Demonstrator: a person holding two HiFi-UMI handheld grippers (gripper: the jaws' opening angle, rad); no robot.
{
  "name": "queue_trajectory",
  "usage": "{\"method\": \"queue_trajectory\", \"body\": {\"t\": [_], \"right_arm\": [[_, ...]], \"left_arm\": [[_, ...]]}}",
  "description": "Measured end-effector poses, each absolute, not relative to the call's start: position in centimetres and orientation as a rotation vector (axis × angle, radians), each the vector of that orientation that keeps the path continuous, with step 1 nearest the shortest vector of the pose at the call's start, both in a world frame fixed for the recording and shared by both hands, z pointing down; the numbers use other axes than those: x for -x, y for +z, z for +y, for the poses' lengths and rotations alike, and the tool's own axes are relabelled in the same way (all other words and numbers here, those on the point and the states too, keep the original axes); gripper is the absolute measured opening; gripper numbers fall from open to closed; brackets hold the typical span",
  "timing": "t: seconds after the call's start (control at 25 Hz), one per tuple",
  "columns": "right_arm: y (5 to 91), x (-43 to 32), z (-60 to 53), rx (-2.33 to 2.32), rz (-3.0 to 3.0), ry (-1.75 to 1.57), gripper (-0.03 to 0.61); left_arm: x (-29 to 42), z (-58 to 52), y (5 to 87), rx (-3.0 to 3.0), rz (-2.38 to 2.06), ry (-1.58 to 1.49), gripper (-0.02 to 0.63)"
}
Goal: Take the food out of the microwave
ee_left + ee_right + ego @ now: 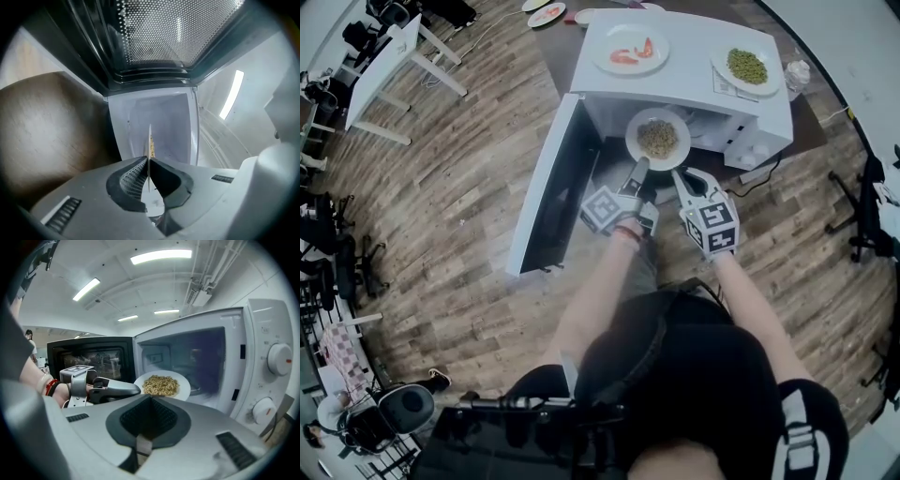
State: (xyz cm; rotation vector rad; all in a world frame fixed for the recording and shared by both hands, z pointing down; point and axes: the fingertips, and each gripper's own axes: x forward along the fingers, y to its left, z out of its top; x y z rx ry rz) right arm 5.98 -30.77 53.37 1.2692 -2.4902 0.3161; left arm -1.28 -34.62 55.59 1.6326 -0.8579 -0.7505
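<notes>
Head view: the white microwave [694, 80] sits at the far side, its door [546, 183] swung fully open to the left and reaching toward us over the wood floor [469, 234]. We note that the door edge lies close to the left of the left gripper [639, 169], while the near side of the cavity mouth is open. The right gripper [682, 178] hangs just right of the plate [682, 141], in front of the knob panel [280, 359]. In the left gripper view the left gripper [148, 164] has its jaws nearly together, pads pinching the near rim of the plate [150, 136], seen edge-on. In the right gripper view the right gripper [150, 401] has its jaws fully closed with nothing between them, short of the plate [183, 385]. The plate is round and white, held about level at the mouth of the cavity, with a heap of pale brown noodles [657, 138] in its middle. On the microwave's top sit a plate of shrimp [609, 37] and a plate of peas [720, 66].
</notes>
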Motion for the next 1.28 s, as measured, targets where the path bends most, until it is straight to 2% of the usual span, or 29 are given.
{"method": "queue_trajectory", "body": {"t": [0.84,1.12,1.16,1.2,1.28], "right_arm": [[51.9,-5.5,-29.3,-1.222,-2.528,0.323,0.002],[52.6,-8.1,-30.1,-1.427,-2.427,0.434,0.005],[52.9,-8.5,-30.1,-1.465,-2.418,0.49,0.013],[53.1,-8.8,-30.1,-1.49,-2.42,0.56,0.058],[53.5,-8.7,-30.2,-1.514,-2.442,0.718,0.097]], "left_arm": [[0.3,-32.0,53.9,-1.615,-0.79,-0.835,0.02],[0.5,-32.5,53.6,-1.599,-0.785,-0.846,0.02],[0.6,-32.6,53.5,-1.6,-0.781,-0.859,0.02],[0.6,-32.6,53.4,-1.597,-0.775,-0.87,0.02],[0.6,-32.5,53.4,-1.591,-0.774,-0.874,0.02]]}}
